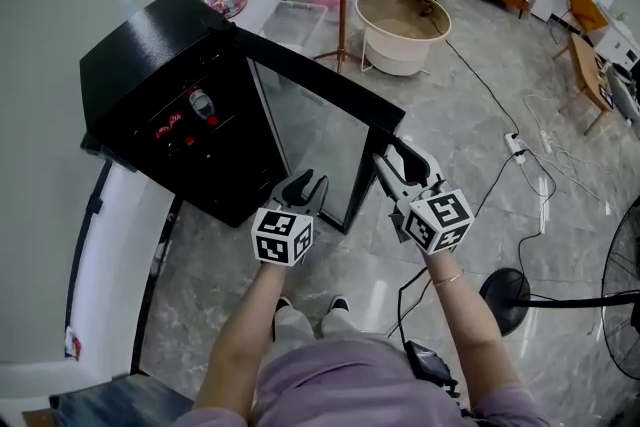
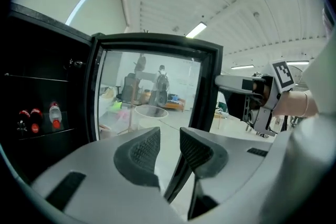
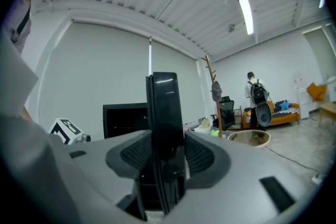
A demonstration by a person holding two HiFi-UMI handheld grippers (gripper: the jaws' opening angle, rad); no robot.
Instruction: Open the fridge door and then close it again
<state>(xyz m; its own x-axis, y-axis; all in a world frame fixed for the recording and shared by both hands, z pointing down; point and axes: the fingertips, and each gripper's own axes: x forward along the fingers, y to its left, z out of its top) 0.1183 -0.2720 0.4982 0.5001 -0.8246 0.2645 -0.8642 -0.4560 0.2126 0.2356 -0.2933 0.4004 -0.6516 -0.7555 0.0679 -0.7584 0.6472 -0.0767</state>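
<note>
a grey marbled floor runs under a small black box-shaped fridge set against a pale wall. its black-framed glass door stands swung wide open, roughly square to the cabinet. a few red-capped bottles show on a shelf inside. the right gripper has its fingers clenched on the door's free vertical edge, with the black frame sandwiched flat between the pads. the left gripper hangs near the door's lower part. its fingers are released and apart, with nothing between them and only the glass beyond.

the opening looks done, so the step in hand is most likely the swing back shut. to do it well, the right hand should follow the arc around the hinge rather than push straight. the wrist should turn with the frame so the edge does not twist out of the pads. the grip should come off before the edge meets the cabinet, or the fingers get pinched. the free left gripper could then give the final push, on the frame and not the glass.
</note>
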